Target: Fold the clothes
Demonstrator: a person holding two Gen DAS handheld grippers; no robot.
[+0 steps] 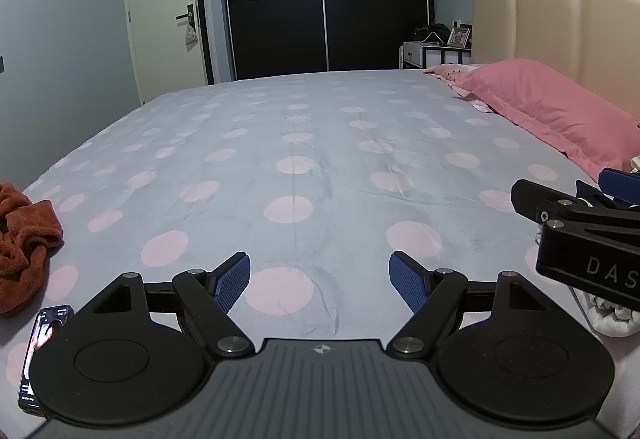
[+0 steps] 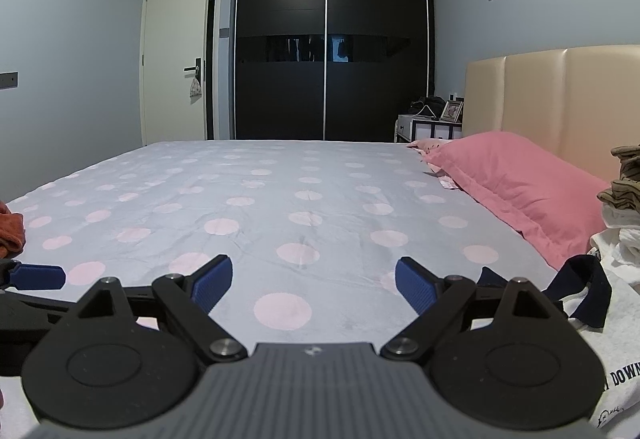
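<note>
A pink pillow (image 2: 516, 183) lies on the dotted bed (image 2: 280, 199) against the beige headboard (image 2: 560, 95). Beyond the bed stand a dark wardrobe (image 2: 332, 39), a white door (image 2: 176, 51) and a nightstand (image 2: 424, 127).

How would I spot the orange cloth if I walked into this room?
Start at the big bed with the grey sheet and pink dots. Go to the side farthest from the pink pillow. There, by a phone, lies the crumpled rust-orange fleece garment, the only orange thing there.
</note>
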